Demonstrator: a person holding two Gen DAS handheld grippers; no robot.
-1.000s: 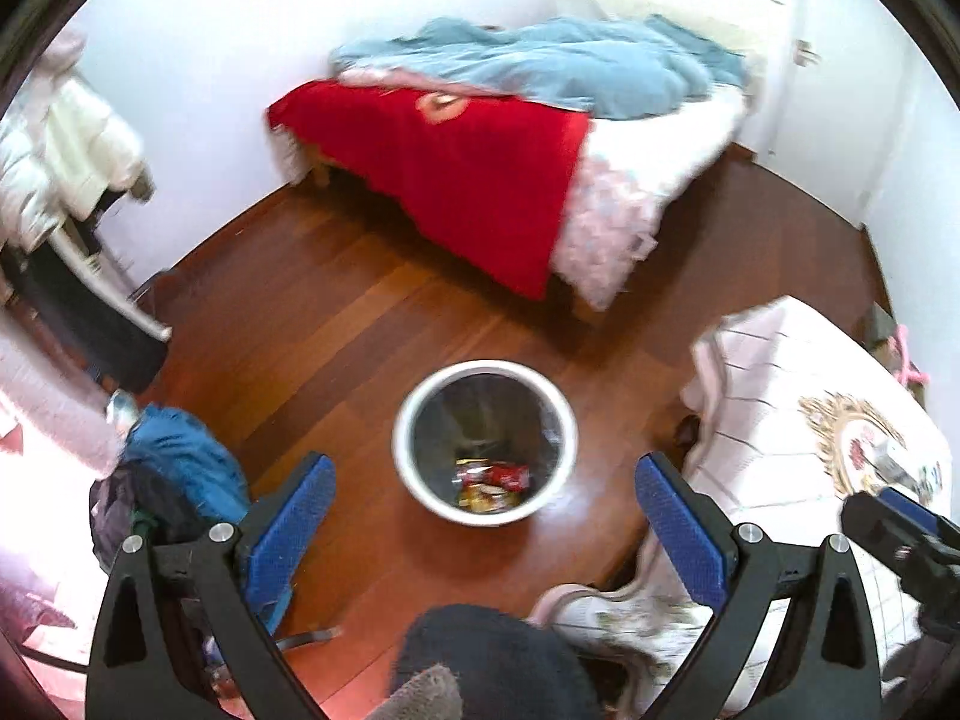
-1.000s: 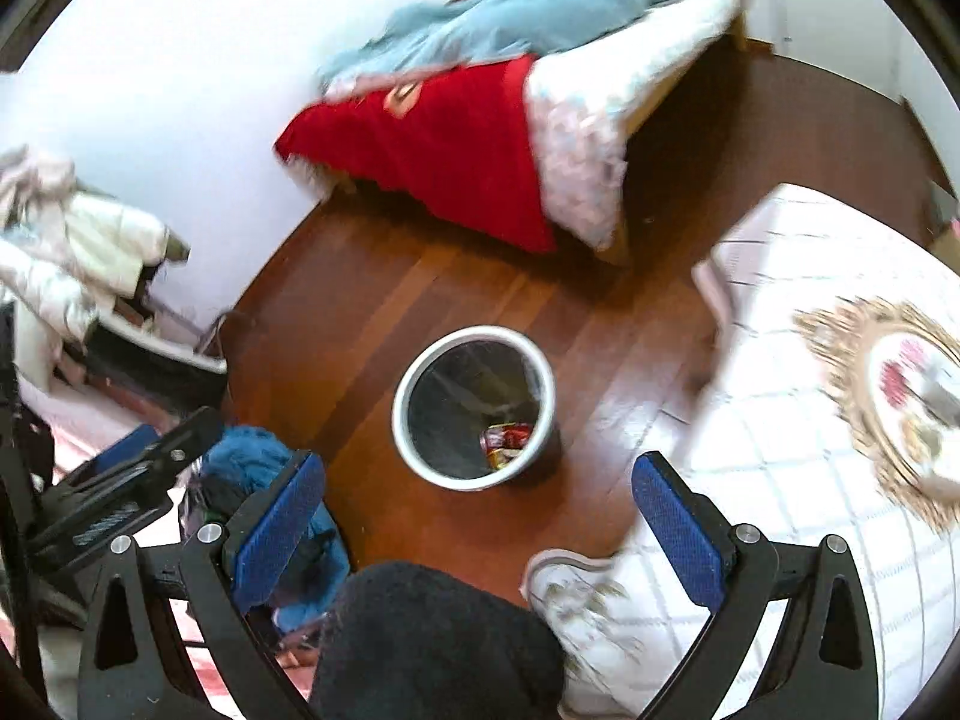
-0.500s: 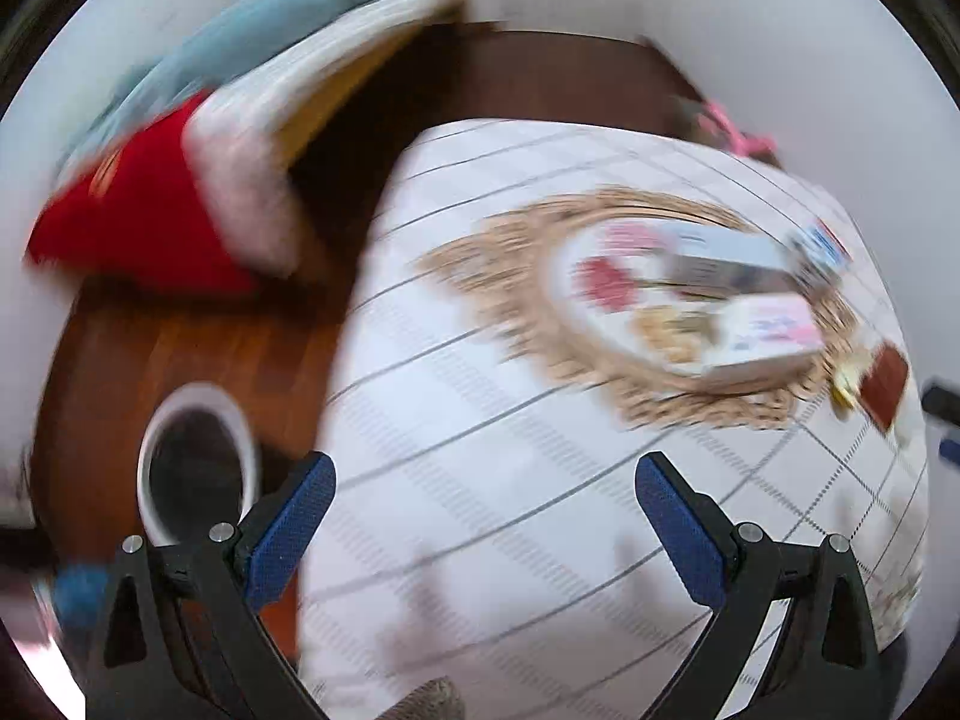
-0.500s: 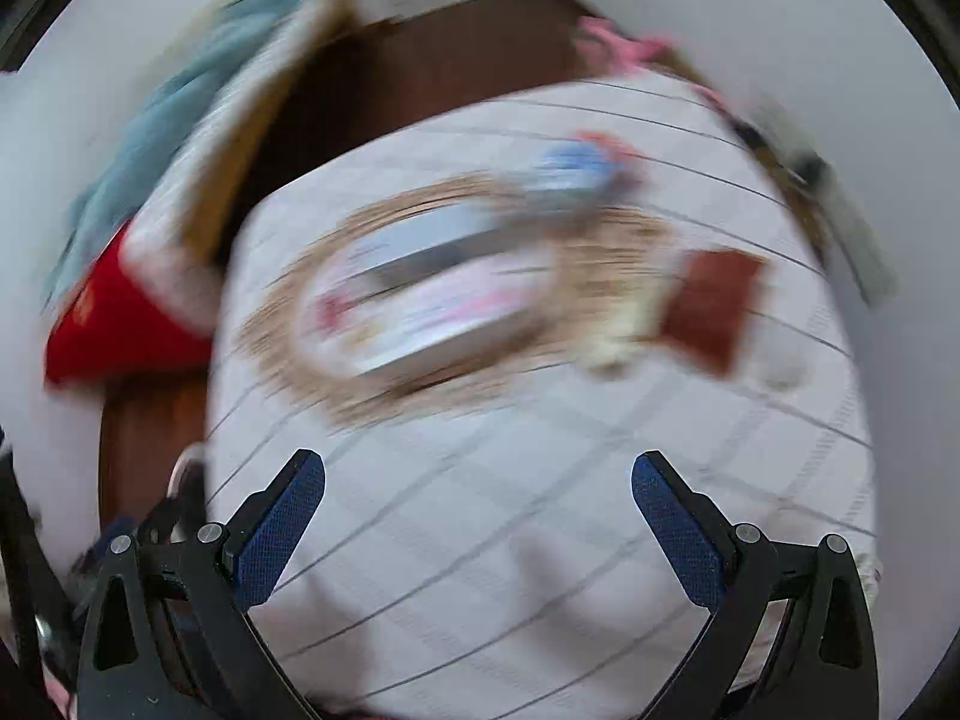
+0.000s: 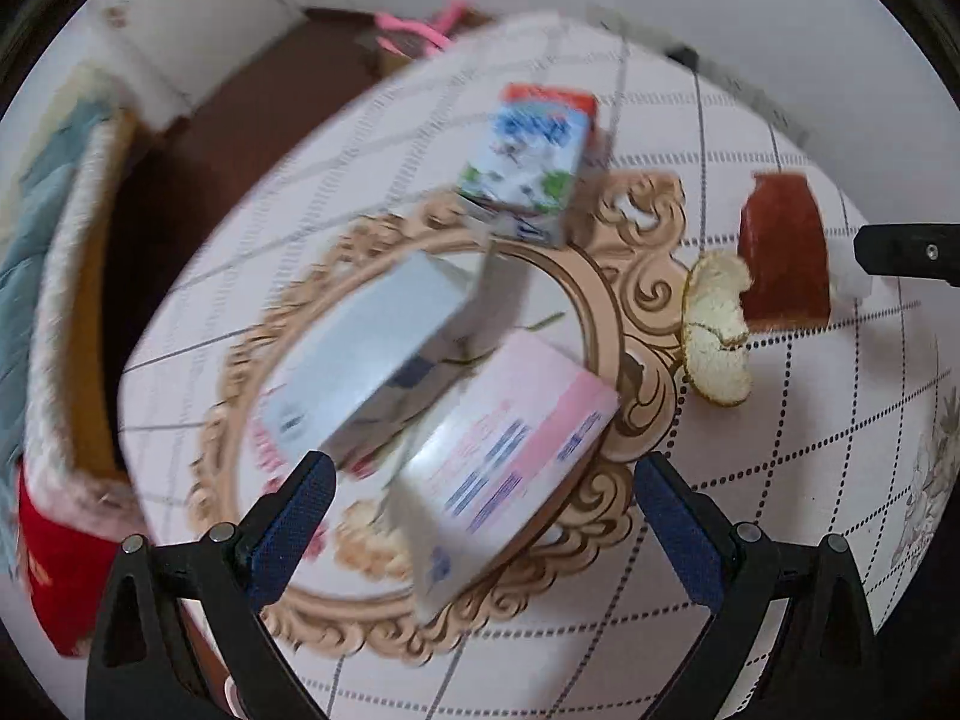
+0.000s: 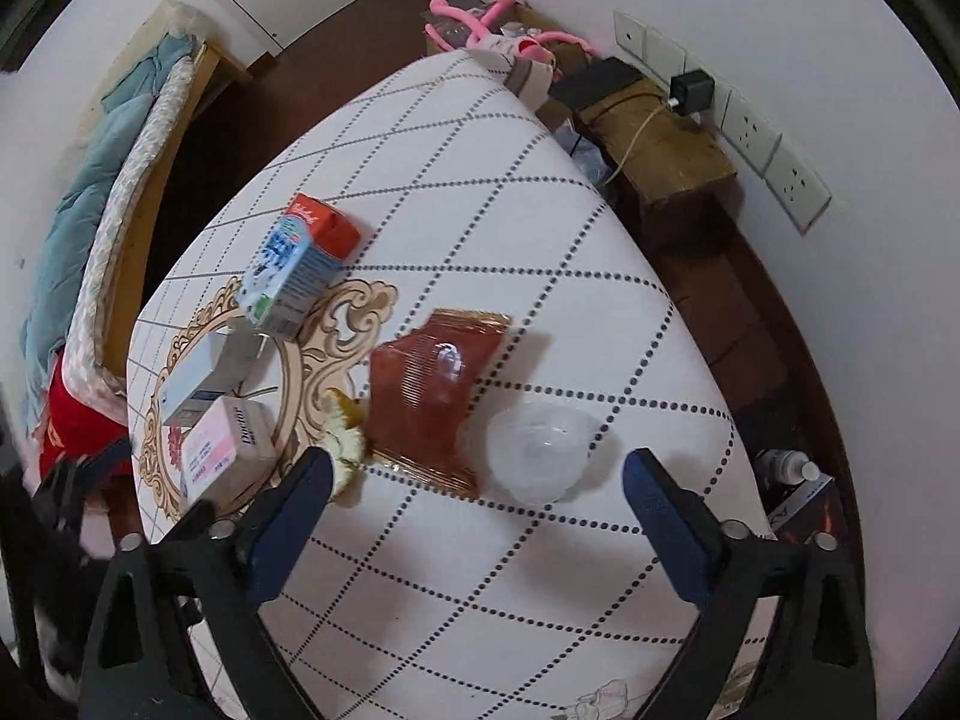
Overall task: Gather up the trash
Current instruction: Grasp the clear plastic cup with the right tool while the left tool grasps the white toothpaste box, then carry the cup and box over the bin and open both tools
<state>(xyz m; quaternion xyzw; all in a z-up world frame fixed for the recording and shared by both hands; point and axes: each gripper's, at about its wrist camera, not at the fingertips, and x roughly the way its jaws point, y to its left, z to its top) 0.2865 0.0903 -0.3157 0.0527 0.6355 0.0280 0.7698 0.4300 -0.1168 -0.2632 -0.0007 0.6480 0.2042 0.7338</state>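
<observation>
Home bedroom, bed (image 6: 114, 192), clothed table (image 6: 480, 180)

A table draped in a white cloth with dotted diamond lines (image 6: 480, 192) stands on a dark wooden floor (image 6: 372, 18). White walls (image 6: 780, 6) carry a row of sockets (image 6: 744, 126). A bed with blue bedding (image 6: 90, 192) lies left; a pink item (image 6: 480, 24), perhaps a toy, sits behind.

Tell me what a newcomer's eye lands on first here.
A cluster of trash on the white checked tablecloth: an upright milk carton toward its far side, a reddish-brown wrapper at the centre, and a clear plastic cup beside the wrapper, nearest the right gripper, whose fingers are closing.
</observation>
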